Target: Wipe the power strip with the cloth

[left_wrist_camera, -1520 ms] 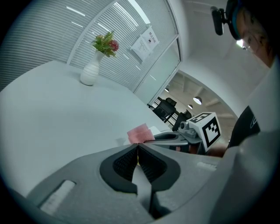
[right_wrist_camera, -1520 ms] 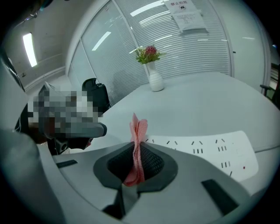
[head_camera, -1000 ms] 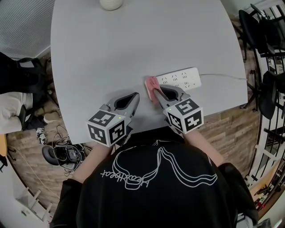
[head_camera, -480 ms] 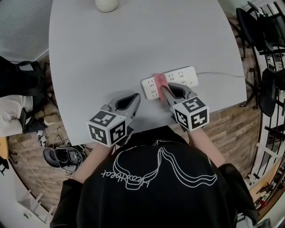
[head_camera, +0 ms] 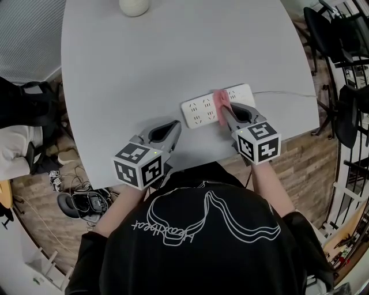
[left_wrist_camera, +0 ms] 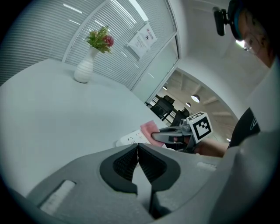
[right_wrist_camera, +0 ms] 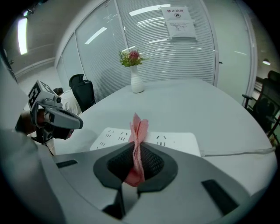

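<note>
A white power strip [head_camera: 203,109] lies on the grey table near its front edge, its cable running off to the right. My right gripper [head_camera: 227,113] is shut on a folded pink cloth [head_camera: 221,100], which rests on the strip's right half. In the right gripper view the pink cloth [right_wrist_camera: 138,140] stands pinched between the pads with the power strip [right_wrist_camera: 175,141] just beyond it. My left gripper [head_camera: 173,128] is shut and holds nothing, resting left of the strip. The left gripper view shows the cloth [left_wrist_camera: 149,129] and strip [left_wrist_camera: 129,139] ahead to the right.
A white vase [head_camera: 134,6] with flowers [right_wrist_camera: 131,57] stands at the table's far side. The table edge [head_camera: 190,164] runs close in front of me. Black chairs [head_camera: 346,40] stand at the right, and cables and gear [head_camera: 81,199] lie on the wooden floor at the left.
My right gripper has slid the pink cloth rightward along the power strip, from its left end to its right half. The left gripper has stayed in place.
</note>
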